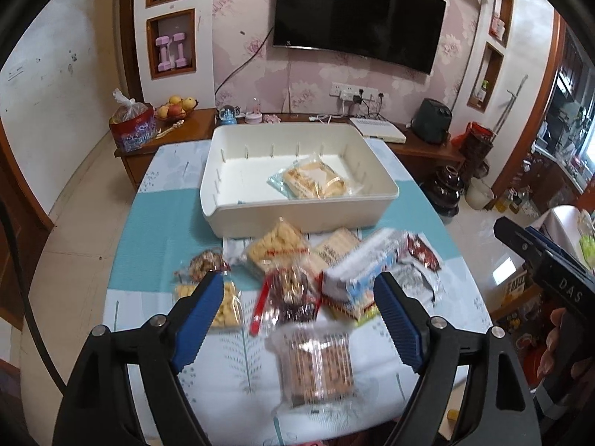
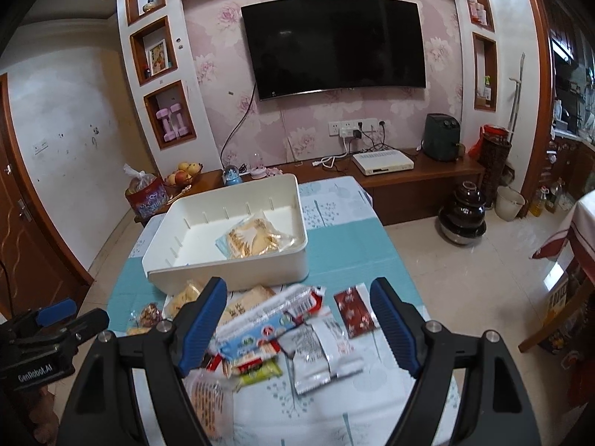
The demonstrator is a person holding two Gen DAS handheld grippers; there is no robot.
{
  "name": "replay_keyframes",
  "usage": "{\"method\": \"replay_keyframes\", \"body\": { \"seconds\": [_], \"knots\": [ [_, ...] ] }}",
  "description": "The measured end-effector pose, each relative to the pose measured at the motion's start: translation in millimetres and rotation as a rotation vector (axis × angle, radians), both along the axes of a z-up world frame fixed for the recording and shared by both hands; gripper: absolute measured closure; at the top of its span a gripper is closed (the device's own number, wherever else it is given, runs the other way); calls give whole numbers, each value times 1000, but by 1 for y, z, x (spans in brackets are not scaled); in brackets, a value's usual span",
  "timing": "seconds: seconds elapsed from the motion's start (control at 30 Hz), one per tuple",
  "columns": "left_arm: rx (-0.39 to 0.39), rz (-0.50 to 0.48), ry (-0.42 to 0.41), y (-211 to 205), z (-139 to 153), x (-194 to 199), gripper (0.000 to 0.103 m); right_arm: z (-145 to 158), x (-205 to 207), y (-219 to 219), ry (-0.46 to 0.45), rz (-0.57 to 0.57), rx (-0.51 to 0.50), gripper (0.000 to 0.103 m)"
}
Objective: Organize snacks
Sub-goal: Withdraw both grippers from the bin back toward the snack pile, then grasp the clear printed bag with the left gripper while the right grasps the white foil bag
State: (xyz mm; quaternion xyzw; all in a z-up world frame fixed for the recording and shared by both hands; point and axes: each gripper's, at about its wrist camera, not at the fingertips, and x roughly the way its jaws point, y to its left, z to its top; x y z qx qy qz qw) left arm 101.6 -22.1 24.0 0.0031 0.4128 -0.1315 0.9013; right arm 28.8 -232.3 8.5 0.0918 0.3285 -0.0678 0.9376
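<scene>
Left wrist view: left gripper (image 1: 297,297) hangs over the snack pile, jaws spread wide, nothing btwn them. Under it on the worktop (image 1: 156,245) lie several packets: clear-wrapped brown biscuit pack (image 1: 316,366) nearest the camera, dark nut bar w/ red strip (image 1: 290,297), yellow puff bag (image 1: 225,306) by the left pad, blue-and-white pack (image 1: 362,267) just inside the right pad, dark red sachet (image 1: 422,252) further right. All blurred, labels unreadable. White bin (image 1: 297,208) sits beyond the pile, touching the far packets; one clear bag of pale crackers (image 1: 316,180) lies inside it, toward its right half.

Right wrist view: right gripper (image 2: 297,319) also over the pile, jaws released, gripping nothing. Blue-and-white pack (image 2: 267,319) and silver sachet (image 2: 323,349) lie btwn the pads; dark red sachet (image 2: 353,310) near the right pad; brown biscuit pack (image 2: 206,397) at lower left. Bin (image 2: 230,271) w/ the cracker bag (image 2: 253,239) is just past the packets. Left gripper's body shows at far left edge.

Bkgd: wall TV (image 2: 334,44), low wooden cabinet (image 2: 427,178), fruit bowl (image 2: 184,174).
</scene>
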Motion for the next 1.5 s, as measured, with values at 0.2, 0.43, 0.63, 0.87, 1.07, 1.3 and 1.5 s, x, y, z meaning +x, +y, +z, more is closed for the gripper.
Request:
{"method": "replay_keyframes", "body": {
  "seconds": [0.2,0.43,0.63,0.87,1.07,1.3,1.5],
  "knots": [
    [24,-14,52,-4,-21,-9,19,-15,-16,-6,43,-28,31,23],
    [73,-43,143,-17,-57,-16,18,-47,-27,-17,120,-50,86,23],
    [119,-65,242,-30,-94,-17,19,-76,-25,-20,209,-65,90,23],
    [166,-67,337,-43,-130,-9,18,-108,-18,-24,270,-48,123,23],
    [180,-68,393,-52,-151,3,18,-129,-8,-25,264,-10,134,23],
    [187,-81,437,-61,-172,18,19,-148,7,-28,247,12,127,23],
    [188,-83,461,-63,-183,27,18,-157,19,-29,223,39,93,23]
  ]
}}
